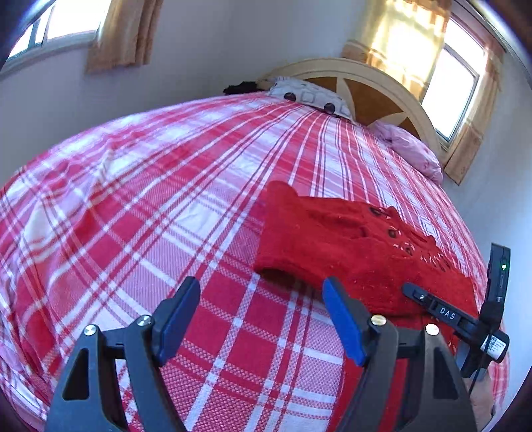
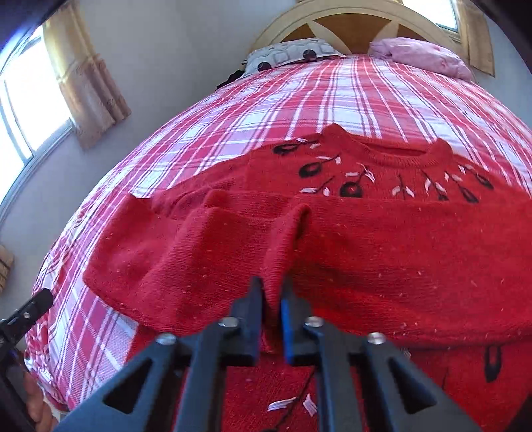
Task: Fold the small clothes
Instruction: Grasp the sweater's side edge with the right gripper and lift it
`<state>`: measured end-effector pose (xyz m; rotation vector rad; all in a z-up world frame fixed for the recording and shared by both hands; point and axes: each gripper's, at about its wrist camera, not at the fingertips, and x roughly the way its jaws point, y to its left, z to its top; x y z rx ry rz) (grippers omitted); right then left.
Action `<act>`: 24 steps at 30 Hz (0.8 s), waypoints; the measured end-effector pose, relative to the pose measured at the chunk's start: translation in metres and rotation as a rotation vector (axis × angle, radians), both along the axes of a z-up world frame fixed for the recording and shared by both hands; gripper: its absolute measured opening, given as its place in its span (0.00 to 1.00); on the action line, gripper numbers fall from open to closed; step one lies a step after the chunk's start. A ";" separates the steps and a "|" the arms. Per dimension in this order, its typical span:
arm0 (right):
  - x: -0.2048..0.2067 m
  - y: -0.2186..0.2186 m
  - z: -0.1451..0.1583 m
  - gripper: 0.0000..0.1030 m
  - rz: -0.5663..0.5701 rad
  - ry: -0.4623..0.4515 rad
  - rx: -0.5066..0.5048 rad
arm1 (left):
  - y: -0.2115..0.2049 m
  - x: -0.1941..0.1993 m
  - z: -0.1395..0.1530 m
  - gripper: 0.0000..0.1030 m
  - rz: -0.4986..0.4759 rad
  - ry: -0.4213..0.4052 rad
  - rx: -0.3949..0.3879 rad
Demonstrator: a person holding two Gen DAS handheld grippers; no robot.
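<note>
Right gripper (image 2: 272, 295) clenched on a pinched ridge of red sweater (image 2: 365, 252) at 6 o'clock. Left gripper (image 1: 262, 299) released, empty, just beside sweater's edge at 2 o'clock. Sweater spread on plaid bed (image 1: 149, 186). Pillows (image 2: 422, 54) by headboard (image 2: 352, 30) at 12.

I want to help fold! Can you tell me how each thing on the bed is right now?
Red sweater: lying on the bed, partly folded, one fold pinched up.
Right gripper: shut on the sweater.
Left gripper: open, holding nothing.
Plaid bedspread: spread out, a bit wrinkled.
Pink pillow: lying by the headboard.
</note>
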<state>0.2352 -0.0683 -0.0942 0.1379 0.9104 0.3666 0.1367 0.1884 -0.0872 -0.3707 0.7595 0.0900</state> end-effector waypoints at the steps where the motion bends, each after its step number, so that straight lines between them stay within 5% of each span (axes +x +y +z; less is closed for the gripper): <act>1: 0.000 0.002 0.008 0.07 0.011 -0.012 0.000 | 0.000 0.001 -0.002 0.76 -0.001 0.004 -0.009; 8: 0.000 0.010 0.098 0.07 0.102 -0.195 0.016 | -0.012 0.005 -0.005 0.76 -0.015 0.016 -0.002; 15: 0.001 -0.055 0.176 0.07 -0.014 -0.369 0.001 | -0.031 0.012 -0.009 0.76 -0.045 0.027 0.022; 20: -0.004 -0.132 0.151 0.07 -0.148 -0.323 -0.032 | -0.040 0.016 -0.014 0.76 -0.065 0.039 0.022; 24: 0.001 -0.177 0.075 0.07 -0.235 -0.165 -0.043 | -0.050 0.019 -0.018 0.76 -0.081 0.052 0.020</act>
